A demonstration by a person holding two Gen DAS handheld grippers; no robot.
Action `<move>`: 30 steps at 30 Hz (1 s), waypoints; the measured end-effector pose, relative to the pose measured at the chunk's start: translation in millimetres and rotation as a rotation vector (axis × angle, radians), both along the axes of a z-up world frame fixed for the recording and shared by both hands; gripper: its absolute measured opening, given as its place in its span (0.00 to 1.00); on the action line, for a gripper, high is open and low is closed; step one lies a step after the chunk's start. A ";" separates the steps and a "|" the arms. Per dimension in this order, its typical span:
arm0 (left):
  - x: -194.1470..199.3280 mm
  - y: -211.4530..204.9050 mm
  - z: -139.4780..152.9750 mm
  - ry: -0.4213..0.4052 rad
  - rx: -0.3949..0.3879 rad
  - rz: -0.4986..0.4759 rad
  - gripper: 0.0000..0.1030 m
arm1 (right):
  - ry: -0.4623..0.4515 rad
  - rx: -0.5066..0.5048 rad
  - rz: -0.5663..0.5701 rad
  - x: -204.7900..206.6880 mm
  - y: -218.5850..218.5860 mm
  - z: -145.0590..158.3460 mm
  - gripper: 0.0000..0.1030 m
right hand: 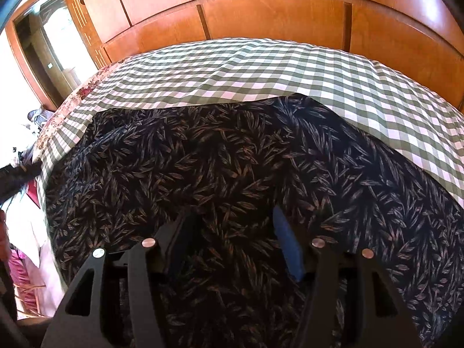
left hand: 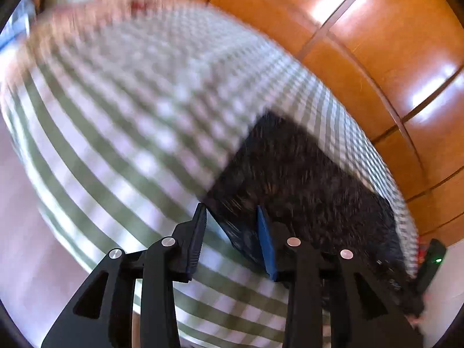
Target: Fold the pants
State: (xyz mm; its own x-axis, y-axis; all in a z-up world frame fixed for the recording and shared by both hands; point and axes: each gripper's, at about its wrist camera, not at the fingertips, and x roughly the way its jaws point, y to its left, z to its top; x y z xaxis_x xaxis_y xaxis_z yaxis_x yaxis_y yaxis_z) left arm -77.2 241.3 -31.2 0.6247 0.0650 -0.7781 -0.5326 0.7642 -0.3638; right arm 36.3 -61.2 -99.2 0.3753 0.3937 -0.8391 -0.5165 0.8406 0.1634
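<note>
Glossy orange-brown wooden wardrobe panels (right hand: 275, 14) fill the background behind a bed covered with a green-and-white checked bedsheet (right hand: 261, 66), whose left edge shows a floral-patterned border (right hand: 72, 98). Spread over the near part of this bed lie the dark navy pants printed with small tan leaves (right hand: 232, 159); in the right wrist view the fabric is rumpled, with its far edge running across the checks and its right part sloping down toward the lower right. The right gripper (right hand: 232, 232) hovers low over the pants with its black fingers well apart, a blue pad (right hand: 287, 243) showing on the inner face of the right finger, and leafy fabric visible in the gap between them; whether the fingers touch the cloth cannot be told. The left wrist view is heavily blurred: the same checked bedsheet (left hand: 130, 116) curves across the frame, the wardrobe panels (left hand: 377, 43) sit at the upper right, and the pants (left hand: 304, 179) appear as a dark patch on the right side. The left gripper (left hand: 232, 217) has its fingers apart, with a corner of the dark fabric lying between the blue-padded fingers (left hand: 266, 240); the blur hides whether that corner is touched. At the far right edge of that view a black device with a small green light (left hand: 432, 261) is visible. To the left of the bed in the right wrist view, bright pink and white items (right hand: 20, 261) lie lower down, too unclear to identify.
</note>
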 end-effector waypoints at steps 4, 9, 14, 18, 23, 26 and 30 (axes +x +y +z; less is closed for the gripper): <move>-3.3 -12.7 41.4 -0.112 0.138 -0.086 0.33 | 0.031 0.063 0.004 4.5 -5.0 16.9 0.56; 49.5 -50.5 36.0 -0.084 0.106 -0.374 0.33 | 0.021 0.052 0.001 22.2 -6.4 29.4 0.56; 112.1 -85.6 4.5 0.038 0.113 -0.501 0.33 | 0.046 -0.034 -0.021 58.0 0.2 11.4 0.55; 152.2 -75.5 -33.7 0.154 0.108 -0.515 0.33 | -0.006 -0.050 -0.020 73.6 3.3 -8.8 0.59; 155.1 -53.0 -48.6 0.089 -0.002 -0.485 0.33 | -0.051 -0.039 -0.016 68.2 1.1 -14.3 0.61; 151.3 -60.5 -48.2 0.076 0.058 -0.493 0.33 | -0.041 -0.055 -0.003 68.4 2.1 -11.5 0.61; 142.2 -69.8 -29.6 0.099 0.139 -0.437 0.33 | -0.024 -0.071 0.006 57.0 -2.1 4.2 0.61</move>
